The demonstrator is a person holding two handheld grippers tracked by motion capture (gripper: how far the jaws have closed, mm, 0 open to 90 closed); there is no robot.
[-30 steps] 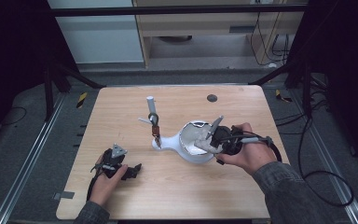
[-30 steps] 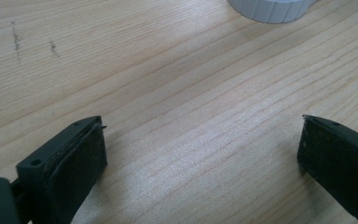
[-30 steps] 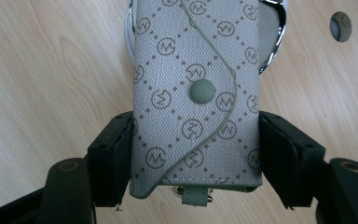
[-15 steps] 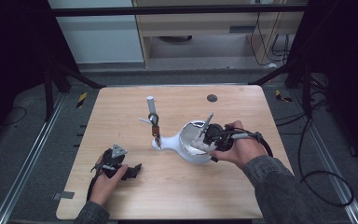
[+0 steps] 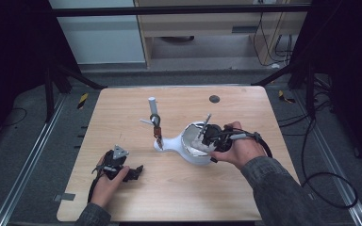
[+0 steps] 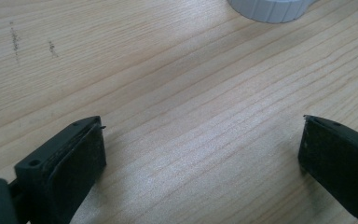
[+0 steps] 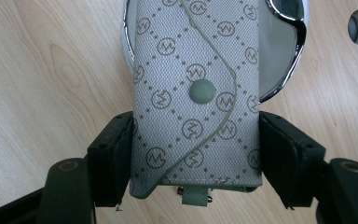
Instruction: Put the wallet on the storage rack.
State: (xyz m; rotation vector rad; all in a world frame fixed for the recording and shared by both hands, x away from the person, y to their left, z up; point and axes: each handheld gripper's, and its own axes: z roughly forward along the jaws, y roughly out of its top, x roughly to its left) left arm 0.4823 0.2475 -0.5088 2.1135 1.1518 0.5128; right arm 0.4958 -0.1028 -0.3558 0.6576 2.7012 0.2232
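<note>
Pale wooden table (image 5: pixel 122 101) on grey carpet floor (image 5: pixel 23 141). White cabinet (image 5: pixel 92 33) and wooden shelf unit (image 5: pixel 202 28) behind. Cables (image 5: pixel 325 188) trailing right. Dark surroundings.

Counter layout, high view

Bowl-shaped stand (image 5: pixel 195 149) at centre of counter (image 5: pixel 245 197); upright post (image 5: pixel 152 104) at its 10 o'clock; round disc (image 5: pixel 214 99) at 12, near far edge; pouch (image 7: pixel 196 93) over the bowl; left hand-held gripper (image 5: pixel 134 172) at 8, well apart.

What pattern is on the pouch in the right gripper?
Grey pouch with dotted diamond lattice and circled-M logos; clearest in the right gripper view.
</note>
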